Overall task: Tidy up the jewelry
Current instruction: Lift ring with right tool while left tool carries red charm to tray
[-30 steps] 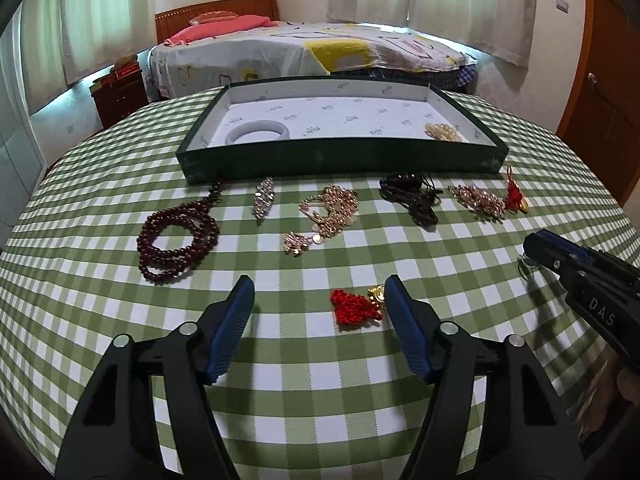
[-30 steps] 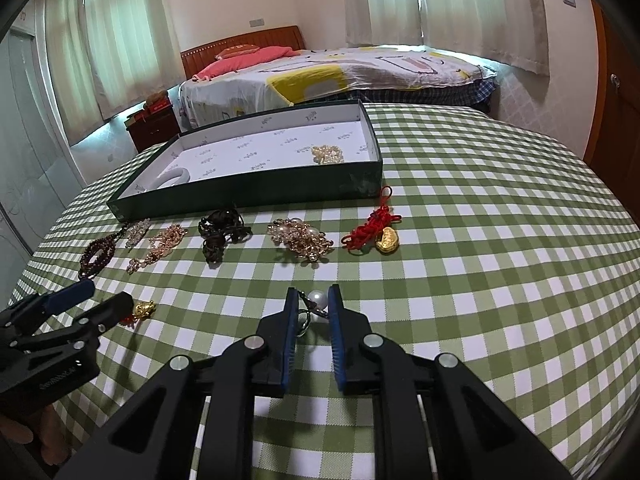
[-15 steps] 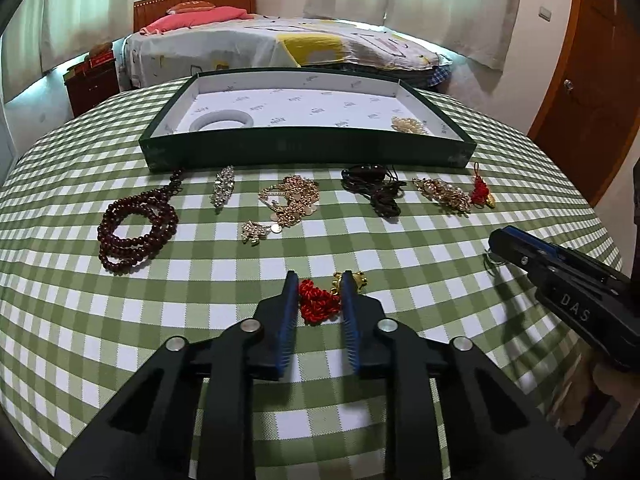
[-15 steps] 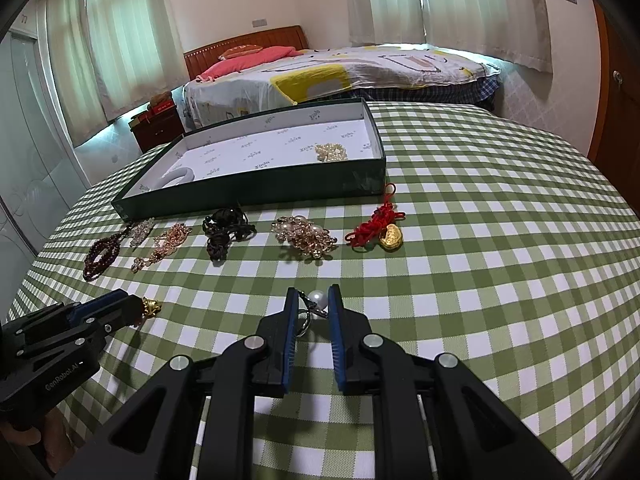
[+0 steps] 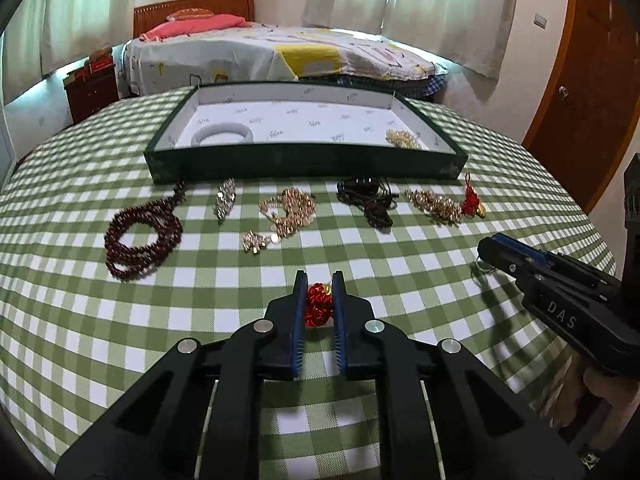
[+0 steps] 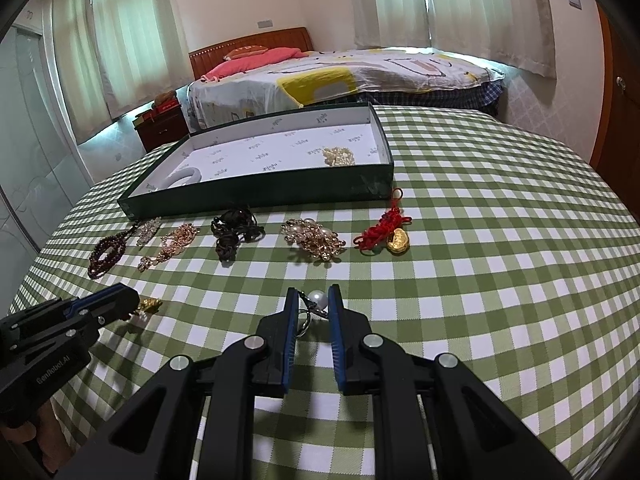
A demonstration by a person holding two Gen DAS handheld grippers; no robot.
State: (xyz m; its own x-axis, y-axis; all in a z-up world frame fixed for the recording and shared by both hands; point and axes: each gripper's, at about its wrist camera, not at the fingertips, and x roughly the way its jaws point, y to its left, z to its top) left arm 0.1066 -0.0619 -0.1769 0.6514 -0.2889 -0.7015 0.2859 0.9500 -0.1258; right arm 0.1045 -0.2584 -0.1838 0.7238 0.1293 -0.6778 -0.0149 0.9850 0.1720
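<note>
A red knot charm with a small gold piece lies on the green checked tablecloth between the fingers of my left gripper. Its jaws are closing and the blue pads press on the knot from both sides. My right gripper is shut on a pearl ring that rests on the cloth. The right wrist view shows the left gripper at the left, with the charm's gold end sticking out. A dark green tray at the far side holds a white bangle and a pale bead cluster.
In front of the tray lies a row: a dark red bead bracelet, a silver brooch, a rose-gold chain, a black cord, a gold brooch and a red knot with a gold ingot. Beyond the table stands a bed.
The left gripper's jaws went from wide open to closed around the red knot charm, after moving slightly forward over it. The right gripper and its pearl ring have stayed still.
</note>
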